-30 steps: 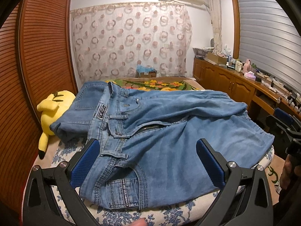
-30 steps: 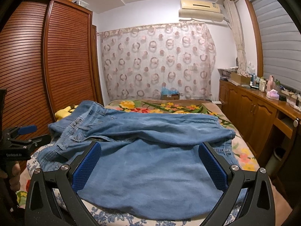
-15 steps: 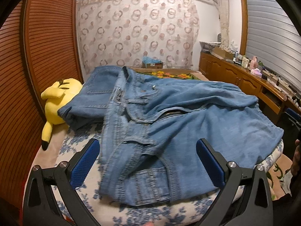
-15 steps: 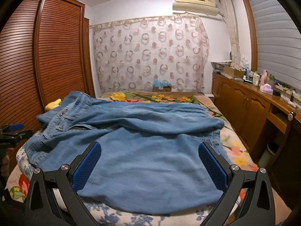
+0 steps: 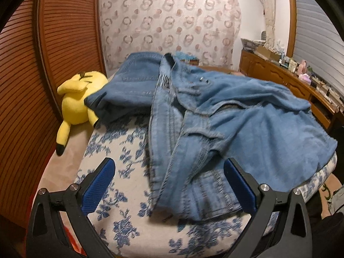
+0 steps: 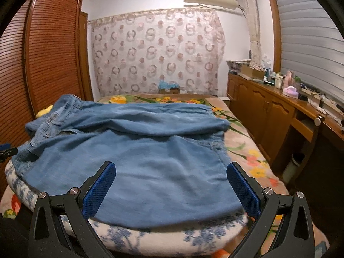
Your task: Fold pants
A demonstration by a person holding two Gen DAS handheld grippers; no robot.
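Item: blue denim pants [image 5: 247, 129], lying on a bed [image 5: 120, 195] with a blue-flowered cover, at its near end, spread flat but rumpled. Long axis: crosswise to both views, waistband end to the left, legs running right; the right wrist view shows the upper leg [image 6: 150, 120] lying along the far side and a broad panel of cloth nearest the camera, its edge hanging just over the bed's rim. Waistband [image 5: 163, 116] turned up and open, belt loops and fly showing, a back pocket panel flopped toward a yellow plush toy [image 5: 75, 101] near the wardrobe door. Left gripper [image 5: 167, 185]: jaws spread wide, holding nothing, poised just short of the waistband corner. Right gripper [image 6: 169, 185]: jaws likewise spread, empty, hovering at the near hem. Judgement: the pants are laid out across the bed so both ends can be pinched together; folding is not yet begun.
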